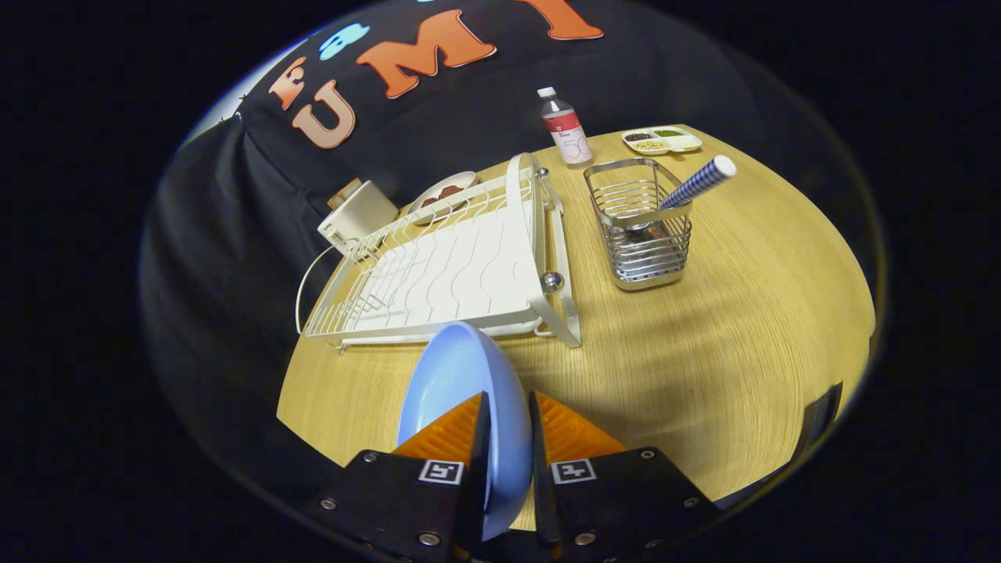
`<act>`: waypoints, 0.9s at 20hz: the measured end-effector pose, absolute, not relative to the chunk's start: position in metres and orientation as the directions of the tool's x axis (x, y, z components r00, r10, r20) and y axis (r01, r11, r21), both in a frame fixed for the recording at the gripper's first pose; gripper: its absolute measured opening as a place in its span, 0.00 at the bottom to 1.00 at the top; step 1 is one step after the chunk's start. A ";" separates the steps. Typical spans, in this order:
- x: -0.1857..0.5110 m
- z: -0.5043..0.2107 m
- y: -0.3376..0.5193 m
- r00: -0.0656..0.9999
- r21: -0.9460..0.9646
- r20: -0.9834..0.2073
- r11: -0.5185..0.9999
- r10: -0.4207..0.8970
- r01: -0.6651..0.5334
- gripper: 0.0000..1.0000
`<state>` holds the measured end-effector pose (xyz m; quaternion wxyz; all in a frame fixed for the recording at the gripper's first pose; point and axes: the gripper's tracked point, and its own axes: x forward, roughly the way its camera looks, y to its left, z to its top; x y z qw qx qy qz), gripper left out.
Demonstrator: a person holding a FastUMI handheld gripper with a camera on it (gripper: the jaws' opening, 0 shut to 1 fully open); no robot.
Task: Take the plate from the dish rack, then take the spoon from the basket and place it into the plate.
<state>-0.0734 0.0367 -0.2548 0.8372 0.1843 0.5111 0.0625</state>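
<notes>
Currently my tongs [508,438] grip the blue plate [461,391] on edge above the tabletop [704,336], while the spoon [692,186] stands ahead and to the right in the basket [645,234], handle leaning right.

Blue plate [457,383] held on edge; spoon [688,188] apparently standing in basket [641,234].

The gripper [508,438] has two black plates studded with silver screws, each bearing a small square black-and-white marker.
</notes>
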 end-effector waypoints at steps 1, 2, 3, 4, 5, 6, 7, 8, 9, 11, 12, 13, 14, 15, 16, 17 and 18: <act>-0.073 -0.262 0.030 0.476 0.336 -0.840 0.939 0.262 0.076 0.29; -0.073 -0.265 0.027 0.488 0.306 -0.841 0.949 0.235 0.071 0.34; -0.070 -0.267 0.021 0.512 0.286 -0.834 0.955 0.208 0.079 0.38; -0.064 -0.271 0.015 0.554 0.272 -0.814 0.957 0.174 0.099 0.42; -0.059 -0.272 0.011 0.585 0.283 -0.795 0.951 0.160 0.124 0.44; -0.058 -0.269 0.013 0.609 0.312 -0.774 0.941 0.172 0.131 0.46; -0.055 -0.264 0.014 0.639 0.334 -0.748 0.934 0.181 0.127 0.49; -0.051 -0.255 0.009 0.675 0.330 -0.720 0.936 0.164 0.124 0.55; -0.045 -0.247 0.000 0.714 0.306 -0.688 0.944 0.131 0.122 0.59; -0.033 -0.226 -0.025 0.788 0.239 -0.614 0.961 0.035 0.143 0.68; -0.028 -0.217 -0.038 0.815 0.201 -0.579 0.964 -0.025 0.173 0.73; -0.023 -0.209 -0.050 0.833 0.173 -0.549 0.965 -0.073 0.198 0.75; -0.020 -0.202 -0.057 0.847 0.151 -0.521 0.965 -0.108 0.216 0.78; -0.016 -0.199 -0.065 0.853 0.130 -0.504 0.965 -0.135 0.229 0.79; -0.013 -0.198 -0.073 0.856 0.112 -0.491 0.963 -0.161 0.246 0.80; -0.009 -0.196 -0.081 0.859 0.102 -0.479 0.960 -0.182 0.260 0.80; -0.004 -0.194 -0.088 0.860 0.097 -0.469 0.957 -0.199 0.275 0.81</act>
